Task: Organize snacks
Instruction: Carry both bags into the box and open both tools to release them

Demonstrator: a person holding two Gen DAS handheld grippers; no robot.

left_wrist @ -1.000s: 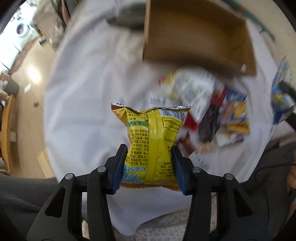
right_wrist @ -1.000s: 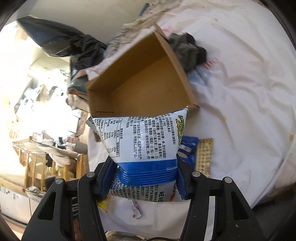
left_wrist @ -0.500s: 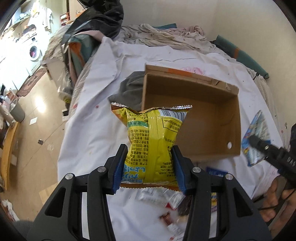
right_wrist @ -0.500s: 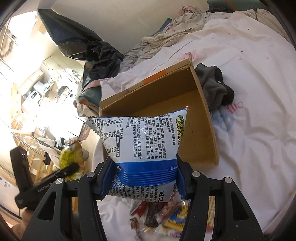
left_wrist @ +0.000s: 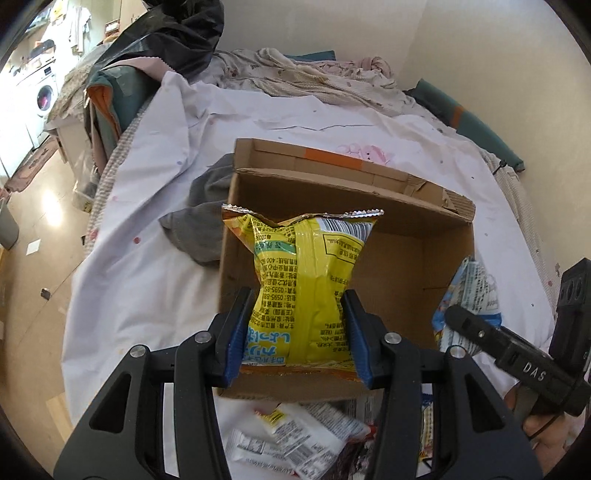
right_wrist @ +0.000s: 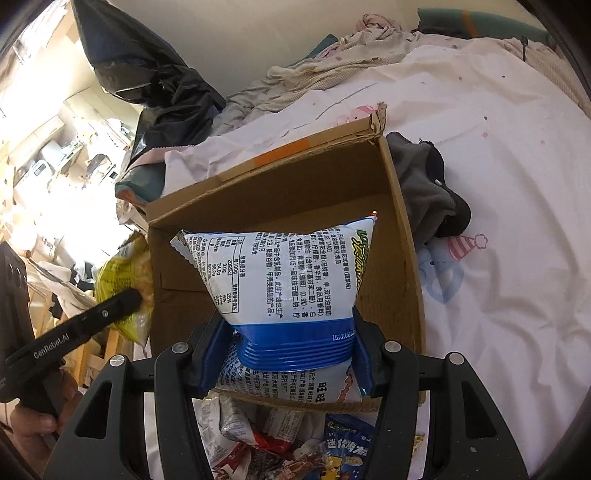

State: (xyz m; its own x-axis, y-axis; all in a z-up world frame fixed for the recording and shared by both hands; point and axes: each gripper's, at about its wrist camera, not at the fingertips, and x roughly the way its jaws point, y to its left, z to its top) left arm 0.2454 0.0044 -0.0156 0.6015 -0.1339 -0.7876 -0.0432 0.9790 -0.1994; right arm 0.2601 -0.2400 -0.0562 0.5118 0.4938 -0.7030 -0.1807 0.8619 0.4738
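My left gripper (left_wrist: 299,332) is shut on a yellow snack bag (left_wrist: 303,280) and holds it upright over the near left part of an open cardboard box (left_wrist: 417,210). My right gripper (right_wrist: 290,354) is shut on a white and blue snack bag (right_wrist: 284,288) and holds it over the same box (right_wrist: 295,184). Each gripper shows at the edge of the other's view: the right one with its bag (left_wrist: 476,291), the left one with its bag (right_wrist: 125,284). A pile of loose snack packets (left_wrist: 303,439) lies on the white sheet in front of the box.
The box sits on a bed with a white sheet (right_wrist: 498,184). A dark grey cloth (left_wrist: 203,225) lies against the box's left side. Crumpled bedding (left_wrist: 325,81) and a black bag (left_wrist: 177,33) are at the far end. The floor (left_wrist: 33,236) drops off left.
Both grippers have moved forward with their bags, from above the snack pile to over the box. The box now looks closer and larger in both views.
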